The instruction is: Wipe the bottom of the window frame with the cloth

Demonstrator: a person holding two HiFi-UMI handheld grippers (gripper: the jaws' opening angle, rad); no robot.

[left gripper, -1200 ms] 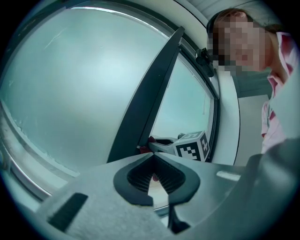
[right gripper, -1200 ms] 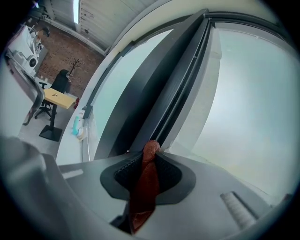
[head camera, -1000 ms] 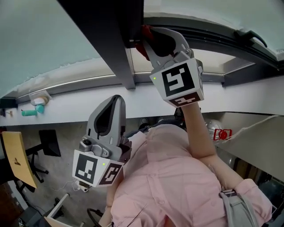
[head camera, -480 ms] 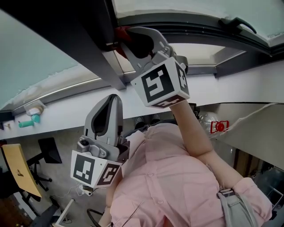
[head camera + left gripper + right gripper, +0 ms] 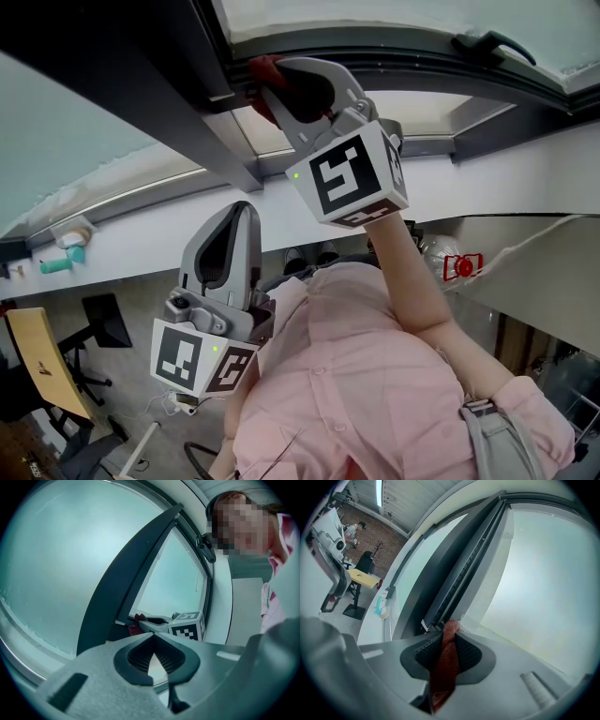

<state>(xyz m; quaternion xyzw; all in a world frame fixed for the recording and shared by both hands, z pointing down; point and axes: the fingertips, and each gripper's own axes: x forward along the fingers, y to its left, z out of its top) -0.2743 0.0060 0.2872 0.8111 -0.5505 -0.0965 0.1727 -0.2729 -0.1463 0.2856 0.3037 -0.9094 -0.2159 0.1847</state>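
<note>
Right gripper (image 5: 270, 79) holds red cloth (image 5: 446, 663) at the window frame (image 5: 457, 571)

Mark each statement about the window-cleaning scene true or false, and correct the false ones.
1. The right gripper holds a red cloth between its fingers. True.
2. The left gripper grips the cloth as well. False: its fingers are together with nothing between them.
3. The cloth is up by the dark window frame. True.
4. The left gripper is at the window handle. False: it hangs low by the person's pink shirt, well away from the handle.
</note>
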